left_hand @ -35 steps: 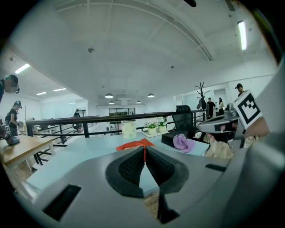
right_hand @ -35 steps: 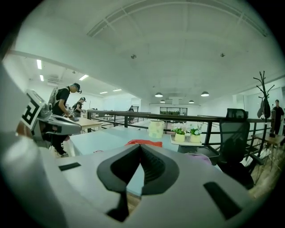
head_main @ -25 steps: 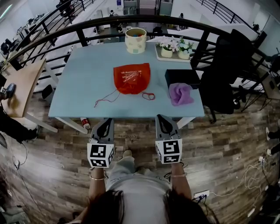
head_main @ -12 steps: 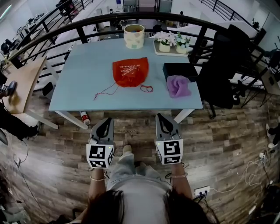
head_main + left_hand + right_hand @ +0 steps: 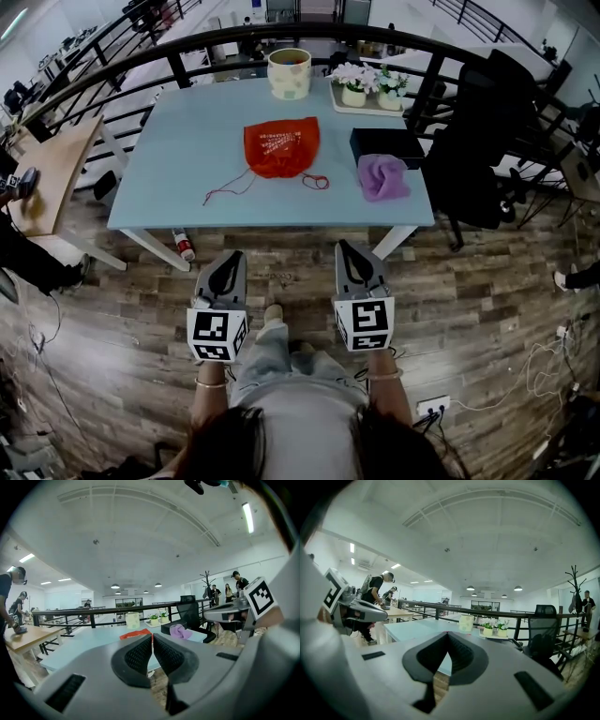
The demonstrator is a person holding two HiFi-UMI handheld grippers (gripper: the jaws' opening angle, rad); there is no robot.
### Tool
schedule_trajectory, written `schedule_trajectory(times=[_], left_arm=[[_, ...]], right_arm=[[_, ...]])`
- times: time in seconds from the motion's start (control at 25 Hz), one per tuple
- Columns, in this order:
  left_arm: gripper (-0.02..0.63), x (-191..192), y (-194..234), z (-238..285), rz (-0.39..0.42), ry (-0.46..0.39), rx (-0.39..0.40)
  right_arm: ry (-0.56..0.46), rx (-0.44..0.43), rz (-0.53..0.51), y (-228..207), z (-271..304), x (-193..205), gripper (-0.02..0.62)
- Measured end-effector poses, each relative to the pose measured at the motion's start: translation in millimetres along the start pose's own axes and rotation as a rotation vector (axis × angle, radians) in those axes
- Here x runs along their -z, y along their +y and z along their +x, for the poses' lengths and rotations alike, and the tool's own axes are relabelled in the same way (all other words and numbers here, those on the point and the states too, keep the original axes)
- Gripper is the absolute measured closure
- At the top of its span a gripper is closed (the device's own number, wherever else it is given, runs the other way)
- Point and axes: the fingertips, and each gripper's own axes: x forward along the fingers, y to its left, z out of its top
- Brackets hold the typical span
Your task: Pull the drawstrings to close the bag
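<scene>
Drawstring bag [image 5: 281,147], orange-red, lay near the middle of the pale blue table [image 5: 169,178], its cords [image 5: 230,187] trailing loose toward the near edge. Both tongs hung over the wooden floor [image 5: 469,309], short of the table and well apart from the bag. The left gripper [image 5: 226,258] had its jaws pinched together on nothing, and the right gripper [image 5: 349,248] was likewise closed and empty.

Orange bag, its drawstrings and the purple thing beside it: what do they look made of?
Orange bag: thin matte fabric, probably non-woven or nylon; it lies slumped and creased, with pale print on it.
Drawstrings: thin red cord, limp and curling loosely where it lies.
Purple cloth: soft, fuzzy-looking textile, maybe microfibre; it sits crumpled in rounded folds.
All three are too small to make out the weave.
</scene>
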Motion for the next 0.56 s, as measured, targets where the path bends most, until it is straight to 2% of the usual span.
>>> schedule_trajectory(times=[0.28, 0.56], left_arm=[[0.581, 1, -2, -9, -0.007, -0.006, -0.006], [0.581, 1, -9, -5, -0.014, -0.006, 0.005]], right_arm=[[-0.011, -0.009, -0.002, 7, -7, -2, 0.571], [-0.028, 0.03, 0.045, -6, -14, -4, 0.571]])
